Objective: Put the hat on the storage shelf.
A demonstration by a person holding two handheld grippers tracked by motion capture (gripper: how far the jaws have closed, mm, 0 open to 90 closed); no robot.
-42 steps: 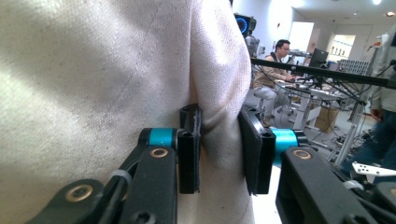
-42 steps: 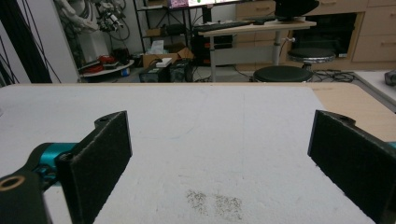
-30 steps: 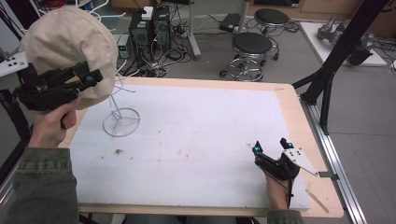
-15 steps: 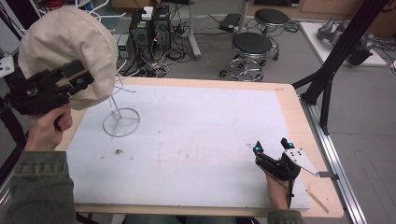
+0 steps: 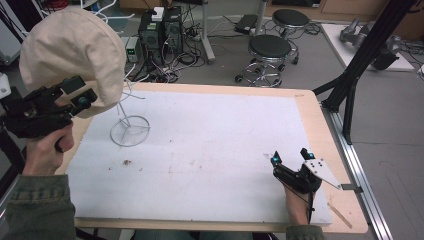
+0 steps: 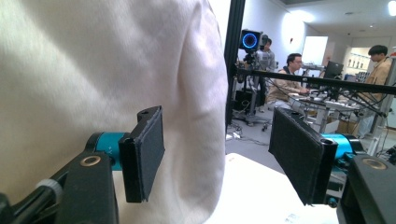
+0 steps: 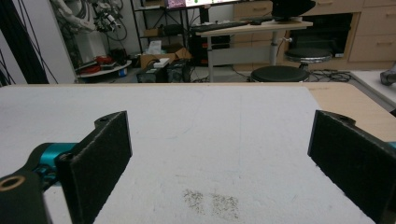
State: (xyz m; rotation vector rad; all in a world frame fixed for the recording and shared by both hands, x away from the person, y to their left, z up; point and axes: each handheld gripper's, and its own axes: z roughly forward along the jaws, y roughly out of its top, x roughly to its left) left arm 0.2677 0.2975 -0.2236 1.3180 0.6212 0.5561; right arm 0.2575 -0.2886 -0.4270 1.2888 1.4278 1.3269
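Cream hat on its wire stand, left tongs just off it

The soft, rounded cloth hat [image 5: 72,52] sits atop a thin wire stand [image 5: 130,127] with a ring base. The left gripper [image 6: 215,154], level, has just been spreading, fabric beside its left pad, nothing pinched. The right gripper [image 5: 290,159] rests spread on the white mat [image 5: 210,145], well apart.

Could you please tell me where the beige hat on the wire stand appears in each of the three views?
High view: the beige hat sits at upper left, on its wire stand.
Left gripper view: its fabric covers the left half, right behind the open jaws.
Right gripper view: the hat is out of frame.
Shared landmark: the white table mat.
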